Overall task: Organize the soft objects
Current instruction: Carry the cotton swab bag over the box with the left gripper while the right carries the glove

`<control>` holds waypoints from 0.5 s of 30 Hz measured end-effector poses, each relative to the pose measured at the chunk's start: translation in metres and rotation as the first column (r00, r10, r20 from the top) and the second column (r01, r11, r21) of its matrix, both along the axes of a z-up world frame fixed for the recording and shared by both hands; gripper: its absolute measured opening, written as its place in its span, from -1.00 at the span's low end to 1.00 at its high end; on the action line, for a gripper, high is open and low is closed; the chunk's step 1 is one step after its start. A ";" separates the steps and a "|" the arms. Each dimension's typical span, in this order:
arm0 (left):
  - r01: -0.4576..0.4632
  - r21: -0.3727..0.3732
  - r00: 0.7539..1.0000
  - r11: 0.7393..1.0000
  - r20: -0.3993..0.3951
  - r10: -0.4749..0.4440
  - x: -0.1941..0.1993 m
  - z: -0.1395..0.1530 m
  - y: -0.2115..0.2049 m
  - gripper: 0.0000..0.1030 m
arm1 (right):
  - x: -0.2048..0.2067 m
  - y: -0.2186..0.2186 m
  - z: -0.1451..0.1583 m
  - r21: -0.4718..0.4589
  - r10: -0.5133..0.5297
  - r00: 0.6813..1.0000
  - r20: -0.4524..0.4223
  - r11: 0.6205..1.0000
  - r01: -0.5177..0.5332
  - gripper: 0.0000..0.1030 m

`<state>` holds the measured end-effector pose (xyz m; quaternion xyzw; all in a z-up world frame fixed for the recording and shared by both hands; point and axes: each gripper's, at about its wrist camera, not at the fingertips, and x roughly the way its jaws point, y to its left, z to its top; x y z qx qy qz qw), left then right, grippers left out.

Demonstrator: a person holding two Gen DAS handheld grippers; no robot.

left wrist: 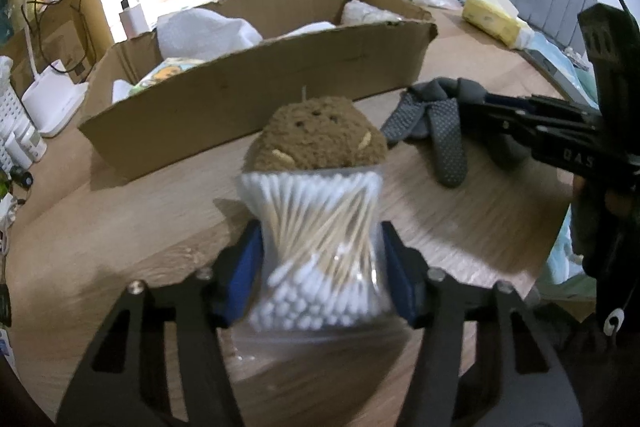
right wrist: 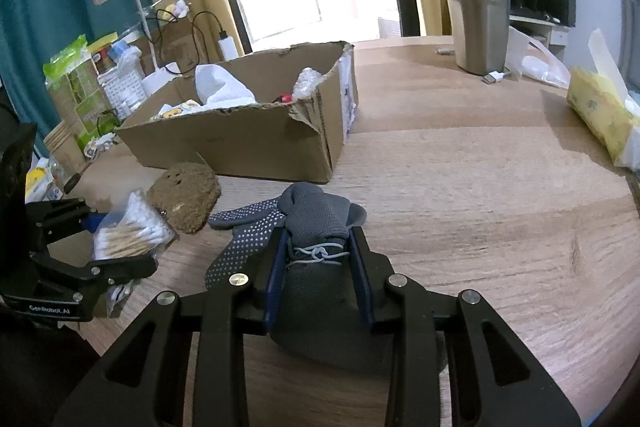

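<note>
Between the left tongs, clamped at its waist, sits a clear bag of cotton swabs, pinched into an hourglass where the blue pads press it. It looks very light and loose inside: the sticks can shift and the plastic film is slippery, so the squeezed middle seems the soundest hold, and a harder squeeze would likely bend the sticks. Whether the bag rests on the counter or is just above it, I cannot tell.

Just beyond the bag, touching or nearly touching it, lies a brown plush toy, soft, light and easy to pinch anywhere across its body.

To its right, the right tongs are closed on a bundle of grey gloves tied with a pale cord. The knit is limp, with dotted fingers trailing left on the counter; holding at the tied part keeps the bundle together, though loose fingers will dangle.

Behind all 3, toward the far edge of the counter, stands an open cardboard box with white cloth and other soft things inside, probably the destination. A steel mug and a yellow tissue pack stand well apart on the right.
</note>
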<state>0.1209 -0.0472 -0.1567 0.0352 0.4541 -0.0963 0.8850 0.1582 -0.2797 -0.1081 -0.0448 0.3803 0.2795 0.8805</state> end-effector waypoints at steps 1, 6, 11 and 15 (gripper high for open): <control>0.001 0.004 1.000 1.000 0.001 -0.001 -0.001 0.000 0.000 0.05 | 0.000 0.001 0.001 -0.001 0.001 1.000 0.003 1.000 -0.001 -0.37; 0.012 -0.001 1.000 1.000 0.012 -0.012 -0.006 0.005 0.002 -0.02 | -0.003 0.004 0.011 -0.001 0.004 1.000 0.024 1.000 -0.004 -0.37; 0.017 -0.039 0.999 0.999 0.036 -0.015 -0.012 0.013 0.011 -0.02 | -0.005 0.008 0.023 -0.003 0.011 0.999 0.049 1.000 -0.011 -0.37; 0.001 -0.091 0.999 0.996 0.046 0.003 -0.016 0.018 0.024 -0.02 | -0.009 0.014 0.031 -0.005 0.027 0.998 0.064 1.000 -0.026 -0.37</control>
